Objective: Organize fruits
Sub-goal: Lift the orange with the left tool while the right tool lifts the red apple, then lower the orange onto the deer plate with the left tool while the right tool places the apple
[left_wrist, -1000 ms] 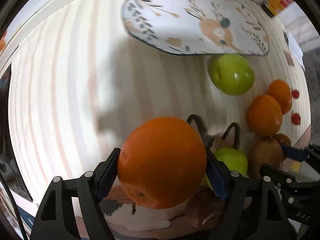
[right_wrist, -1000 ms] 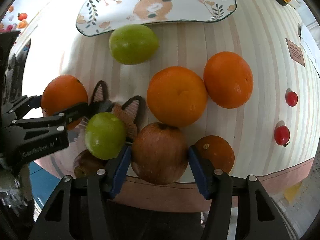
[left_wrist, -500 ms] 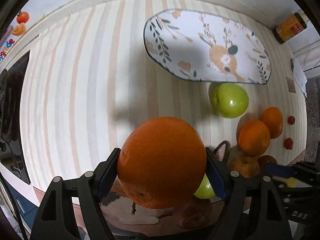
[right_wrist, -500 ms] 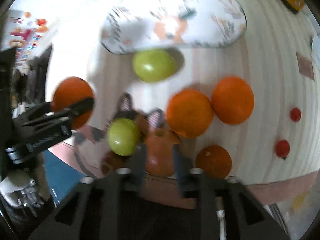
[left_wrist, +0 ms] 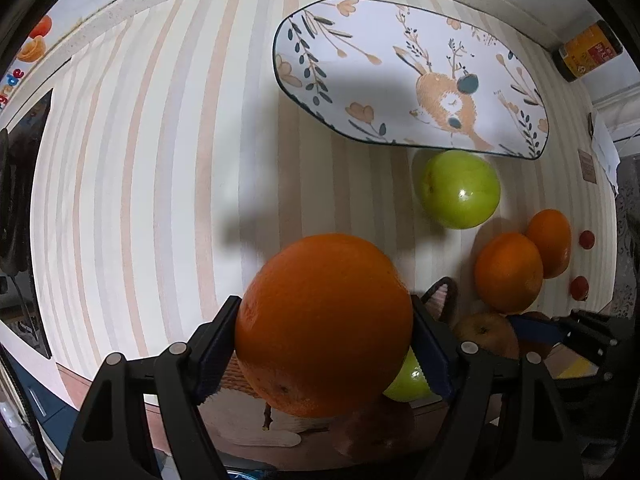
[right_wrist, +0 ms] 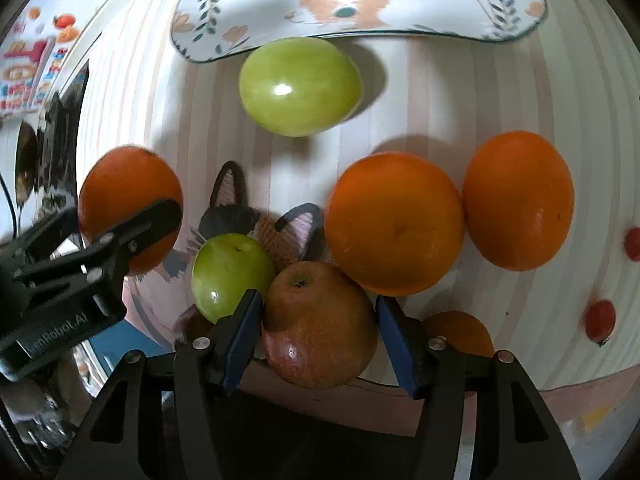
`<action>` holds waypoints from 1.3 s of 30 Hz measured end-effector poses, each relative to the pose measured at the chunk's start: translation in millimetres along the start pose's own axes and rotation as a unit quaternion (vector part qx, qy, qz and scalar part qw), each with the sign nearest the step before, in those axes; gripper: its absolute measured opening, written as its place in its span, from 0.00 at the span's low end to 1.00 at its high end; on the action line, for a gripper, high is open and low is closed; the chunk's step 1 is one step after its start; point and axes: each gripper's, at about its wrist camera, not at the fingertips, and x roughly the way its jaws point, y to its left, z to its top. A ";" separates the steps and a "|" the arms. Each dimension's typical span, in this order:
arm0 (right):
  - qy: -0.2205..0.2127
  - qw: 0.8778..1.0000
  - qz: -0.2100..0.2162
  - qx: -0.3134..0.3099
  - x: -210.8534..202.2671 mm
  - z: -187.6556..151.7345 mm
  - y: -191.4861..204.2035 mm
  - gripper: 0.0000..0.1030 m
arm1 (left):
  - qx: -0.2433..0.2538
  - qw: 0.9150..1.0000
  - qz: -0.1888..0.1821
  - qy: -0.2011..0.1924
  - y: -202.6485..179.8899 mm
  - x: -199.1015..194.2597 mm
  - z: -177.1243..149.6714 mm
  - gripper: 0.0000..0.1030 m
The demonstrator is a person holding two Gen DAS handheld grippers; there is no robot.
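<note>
My left gripper (left_wrist: 325, 344) is shut on a large orange (left_wrist: 324, 324) and holds it above the striped table; it also shows in the right wrist view (right_wrist: 128, 204). My right gripper (right_wrist: 318, 328) is shut on a reddish-brown apple (right_wrist: 320, 324), low over a cat-face plate (right_wrist: 276, 236) that holds a green apple (right_wrist: 232, 272). A deer-print plate (left_wrist: 408, 72) lies at the back, bare. A green apple (left_wrist: 460, 188), two oranges (right_wrist: 394, 222) (right_wrist: 518, 200) and a smaller orange (right_wrist: 460, 330) lie on the table.
Two cherry tomatoes (right_wrist: 600, 320) (right_wrist: 632, 244) lie at the right of the table. A jar (left_wrist: 588, 50) stands at the back right corner. The table's front edge runs just below the cat-face plate. A brown fruit (left_wrist: 376, 432) sits low under my left gripper.
My left gripper has risen and pulled back with the orange, so more of the table and deer plate shows. My right gripper has moved closer to the fruit, still holding the apple.
</note>
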 end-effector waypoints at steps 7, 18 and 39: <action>-0.042 0.999 0.018 0.006 -26.5 -13.4 4.5 0.57 | -0.008 1.000 -0.018 -0.023 7.3 -32.5 14.7 0.76; -0.029 0.999 0.020 -0.012 -24.5 -2.7 13.1 0.59 | 0.013 0.998 -0.029 -0.048 -3.3 -58.8 38.9 0.76; -0.156 0.986 0.058 0.031 -92.5 14.2 -9.4 0.62 | -0.004 0.996 -0.058 -0.074 -0.6 -87.8 64.0 0.76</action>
